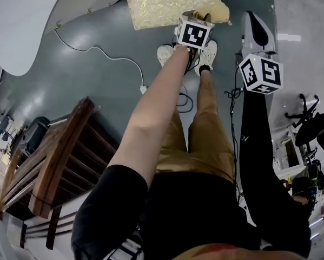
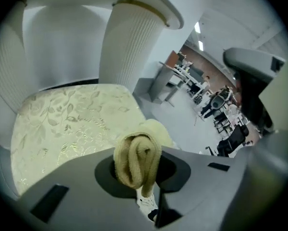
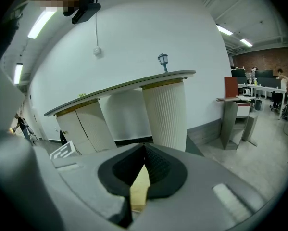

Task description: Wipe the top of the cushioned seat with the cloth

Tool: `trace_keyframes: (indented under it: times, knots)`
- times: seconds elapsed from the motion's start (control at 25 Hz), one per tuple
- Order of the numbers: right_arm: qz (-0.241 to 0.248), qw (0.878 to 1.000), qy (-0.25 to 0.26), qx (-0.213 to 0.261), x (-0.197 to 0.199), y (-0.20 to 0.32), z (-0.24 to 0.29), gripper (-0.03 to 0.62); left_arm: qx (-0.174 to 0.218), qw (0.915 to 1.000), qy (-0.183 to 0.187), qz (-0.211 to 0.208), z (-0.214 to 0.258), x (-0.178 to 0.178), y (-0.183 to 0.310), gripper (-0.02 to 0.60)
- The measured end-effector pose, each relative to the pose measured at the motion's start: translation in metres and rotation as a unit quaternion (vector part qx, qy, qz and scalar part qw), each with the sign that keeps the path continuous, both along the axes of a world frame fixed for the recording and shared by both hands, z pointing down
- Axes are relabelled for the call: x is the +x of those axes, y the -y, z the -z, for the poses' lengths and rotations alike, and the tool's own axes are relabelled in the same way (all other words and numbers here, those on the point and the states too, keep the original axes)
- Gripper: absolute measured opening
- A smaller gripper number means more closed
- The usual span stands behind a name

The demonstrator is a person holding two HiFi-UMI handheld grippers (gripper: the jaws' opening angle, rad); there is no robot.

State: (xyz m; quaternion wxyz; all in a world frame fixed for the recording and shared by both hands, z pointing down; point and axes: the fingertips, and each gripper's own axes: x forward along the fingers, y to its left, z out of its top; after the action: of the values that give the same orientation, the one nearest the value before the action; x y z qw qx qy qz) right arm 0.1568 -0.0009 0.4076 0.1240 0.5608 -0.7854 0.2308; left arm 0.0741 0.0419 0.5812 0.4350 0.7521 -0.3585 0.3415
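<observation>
The cushioned seat (image 1: 172, 1) has a pale gold floral top and lies at the top of the head view. My left gripper (image 1: 200, 18) hangs at its near right corner, shut on a bunched yellow cloth (image 1: 218, 11). In the left gripper view the cloth (image 2: 136, 158) bulges out between the jaws, just off the seat's (image 2: 67, 124) right front edge and above it. My right gripper (image 1: 252, 16) is held to the right of the seat over the floor. Its jaws in the right gripper view (image 3: 143, 150) meet at the tips with nothing held.
A wooden chair (image 1: 59, 161) stands at the left. A white cable (image 1: 107, 53) snakes across the grey floor. The person's shoes (image 1: 164, 53) stand just before the seat. A ribbed white column (image 2: 129, 42) rises behind it. An exercise machine (image 1: 308, 118) sits at the right.
</observation>
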Motion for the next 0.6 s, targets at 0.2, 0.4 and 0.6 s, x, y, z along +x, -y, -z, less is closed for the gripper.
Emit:
trace_keyframes:
  times: [0.2, 0.4, 0.6]
  knots:
    - [-0.001, 1.000, 0.004, -0.004, 0.004, -0.006, -0.004, 0.000, 0.011, 0.9992, 0.033, 0.017, -0.009, -0.030, 0.012, 0.060]
    - [0.011, 1.000, 0.002, 0.000, -0.003, -0.006, 0.000, 0.000, 0.013, 0.9963, 0.075, 0.040, -0.010, -0.090, 0.011, 0.060]
    - [0.024, 1.000, 0.001, 0.004, -0.020, -0.005, 0.004, 0.000, 0.016, 0.9922, 0.113, 0.052, -0.013, -0.161, 0.006, 0.060]
